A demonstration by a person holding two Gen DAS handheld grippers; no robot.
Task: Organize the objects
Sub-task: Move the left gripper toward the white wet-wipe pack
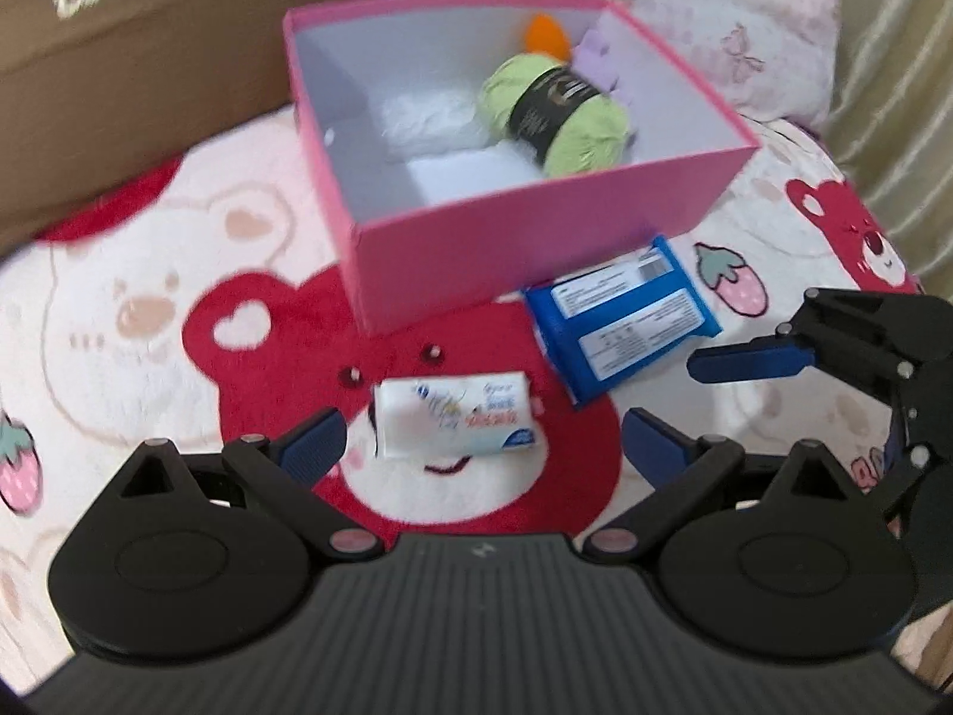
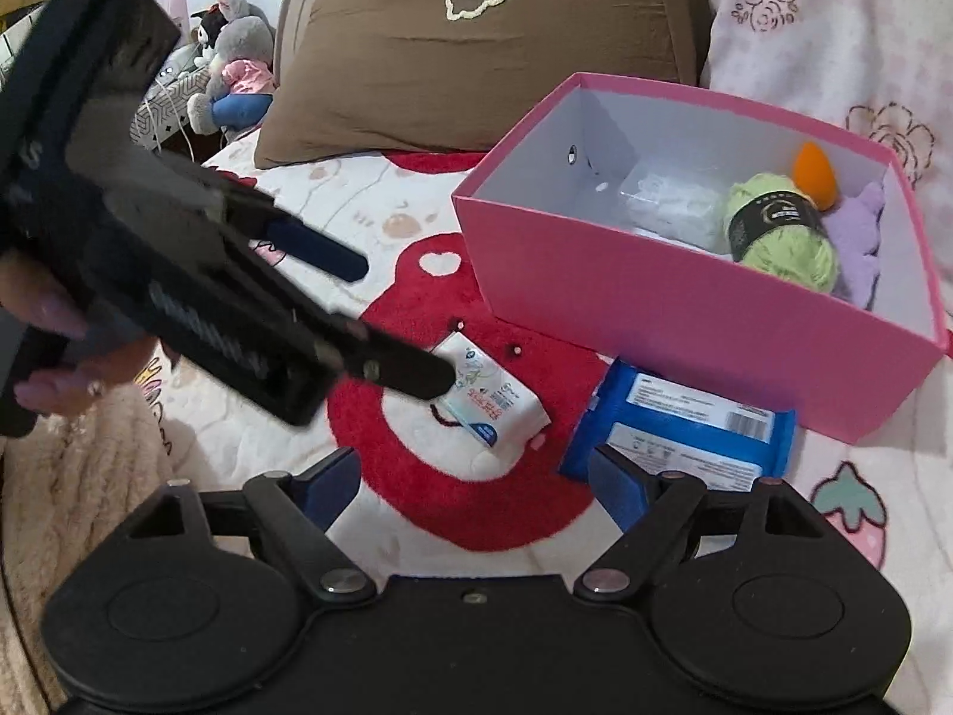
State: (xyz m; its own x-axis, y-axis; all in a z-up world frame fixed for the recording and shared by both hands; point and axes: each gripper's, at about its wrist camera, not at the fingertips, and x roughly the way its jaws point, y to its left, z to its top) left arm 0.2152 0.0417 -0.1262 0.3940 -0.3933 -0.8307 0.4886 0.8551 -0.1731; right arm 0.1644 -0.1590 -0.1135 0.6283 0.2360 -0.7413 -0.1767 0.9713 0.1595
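Both grippers, left (image 1: 482, 441) and right (image 2: 476, 476), gape empty over the plush blanket (image 1: 149, 310). A white tissue pack (image 1: 455, 417) and glossy blue packet (image 1: 625, 322) lie beside the square pink box (image 1: 476, 262).

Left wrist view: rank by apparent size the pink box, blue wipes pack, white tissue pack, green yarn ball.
1. Pink cardboard box, clearly largest.
2. Blue plastic wipes pack.
3. Green yarn ball with black label and white tissue pack: look about alike; the yarn sits farther from the camera, so no ranking.

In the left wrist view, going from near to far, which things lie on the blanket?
White tissue pack → blue wipes pack → pink box, holding the green yarn with the orange sponge behind it.
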